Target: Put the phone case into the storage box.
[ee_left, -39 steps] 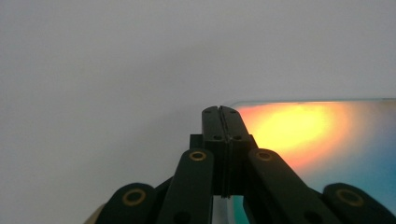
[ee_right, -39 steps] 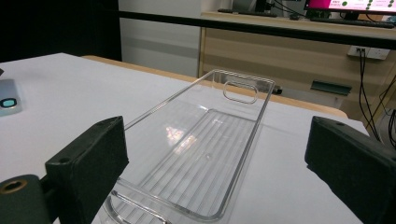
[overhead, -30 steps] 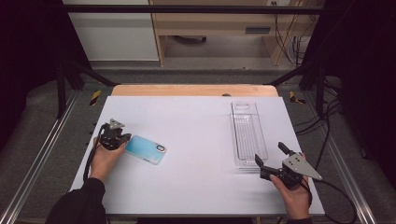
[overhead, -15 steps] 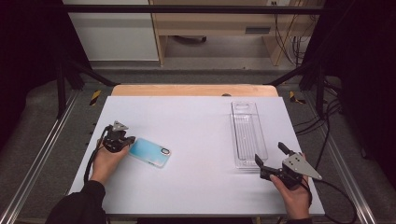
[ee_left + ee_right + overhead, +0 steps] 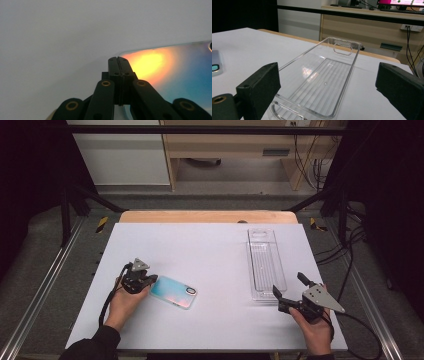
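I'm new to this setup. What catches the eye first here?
The iridescent phone case lies at the table's left, the shut left gripper at its near end. On the right sits a clear tray, with the open right gripper just before its near end.

I can't read any text, brand, number or sign from here. The monitor (image 5: 401, 2) at the far right in the right gripper view shows a strip of coloured marks, too small and blurred for me to make out. The phone (image 5: 173, 291) and tray (image 5: 265, 262) carry no print I can read.
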`<state>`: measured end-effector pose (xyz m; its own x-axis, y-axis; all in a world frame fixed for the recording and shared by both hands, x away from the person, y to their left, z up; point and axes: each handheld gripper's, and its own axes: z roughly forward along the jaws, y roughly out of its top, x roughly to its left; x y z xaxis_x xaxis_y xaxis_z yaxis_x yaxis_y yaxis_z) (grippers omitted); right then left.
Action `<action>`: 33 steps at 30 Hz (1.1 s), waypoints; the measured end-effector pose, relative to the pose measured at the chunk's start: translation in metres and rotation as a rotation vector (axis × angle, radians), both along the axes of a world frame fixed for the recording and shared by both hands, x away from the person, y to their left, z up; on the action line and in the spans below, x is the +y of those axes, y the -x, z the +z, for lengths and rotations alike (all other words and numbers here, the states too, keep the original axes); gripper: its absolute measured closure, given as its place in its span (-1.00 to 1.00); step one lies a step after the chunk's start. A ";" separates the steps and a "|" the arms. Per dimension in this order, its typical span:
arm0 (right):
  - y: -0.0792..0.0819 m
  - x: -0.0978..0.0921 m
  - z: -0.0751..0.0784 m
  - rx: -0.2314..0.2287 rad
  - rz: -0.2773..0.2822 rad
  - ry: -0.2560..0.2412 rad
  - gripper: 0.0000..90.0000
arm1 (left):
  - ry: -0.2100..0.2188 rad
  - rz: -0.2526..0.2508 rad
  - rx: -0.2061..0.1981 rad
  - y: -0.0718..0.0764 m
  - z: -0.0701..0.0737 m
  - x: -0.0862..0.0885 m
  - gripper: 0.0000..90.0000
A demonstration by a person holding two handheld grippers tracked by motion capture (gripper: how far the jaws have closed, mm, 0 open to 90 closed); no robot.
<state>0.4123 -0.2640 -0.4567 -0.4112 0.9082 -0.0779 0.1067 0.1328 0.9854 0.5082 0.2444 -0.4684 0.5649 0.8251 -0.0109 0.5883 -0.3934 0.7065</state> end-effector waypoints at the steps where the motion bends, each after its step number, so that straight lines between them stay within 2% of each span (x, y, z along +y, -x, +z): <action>1: 0.000 0.000 0.000 0.000 0.000 0.000 -0.87 | 0.000 0.000 0.000 0.000 0.000 0.000 1.00; 3: 0.000 0.000 0.000 0.000 0.001 -0.001 -0.87 | -0.013 -0.024 -0.005 0.005 0.000 -0.009 1.00; 5: 0.000 0.000 0.000 0.000 0.001 -0.001 -0.87 | -0.010 -0.032 0.000 0.006 0.000 -0.012 1.00; 9: 0.000 0.000 0.000 0.000 0.002 -0.002 -0.87 | -0.007 -0.082 0.006 0.016 0.000 -0.031 1.00; 11: 0.000 0.000 0.000 0.000 0.001 -0.002 -0.87 | -0.005 -0.086 0.004 0.018 0.000 -0.035 1.00; 14: 0.000 -0.001 0.000 -0.002 0.002 -0.005 -0.87 | -0.005 -0.118 0.010 0.024 0.000 -0.047 1.00; 19: 0.000 -0.001 0.000 0.001 0.003 -0.012 -0.87 | 0.001 -0.132 0.003 0.029 -0.001 -0.054 1.00; 20: 0.001 0.000 0.000 0.003 0.008 -0.014 -0.88 | 0.000 -0.131 -0.008 0.031 -0.001 -0.055 1.00; 22: 0.001 0.001 0.001 0.009 0.019 -0.019 -0.88 | 0.038 -0.116 -0.026 0.033 0.000 -0.053 1.00; 26: 0.006 0.005 0.006 0.000 0.030 -0.036 -0.90 | 0.117 -0.087 -0.121 0.045 0.008 -0.044 1.00; 28: 0.009 0.011 0.012 -0.003 0.043 -0.028 -0.90 | 0.147 -0.077 -0.168 0.053 0.010 -0.039 0.97; 31: 0.016 0.025 0.024 -0.003 0.072 -0.024 -0.90 | 0.186 -0.054 -0.242 0.065 0.010 -0.032 0.79; 32: 0.018 0.032 0.027 -0.003 0.087 -0.021 -0.90 | 0.201 -0.048 -0.266 0.069 0.009 -0.029 0.66; 33: 0.021 0.040 0.030 0.001 0.104 -0.010 -0.90 | 0.192 -0.041 -0.290 0.073 0.008 -0.027 0.53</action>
<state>0.3917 -0.2236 -0.4262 -0.5035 0.8613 -0.0687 0.0939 0.1336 0.9866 0.4354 0.2171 -0.4600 0.5997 0.8002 0.0018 0.3386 -0.2558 0.9055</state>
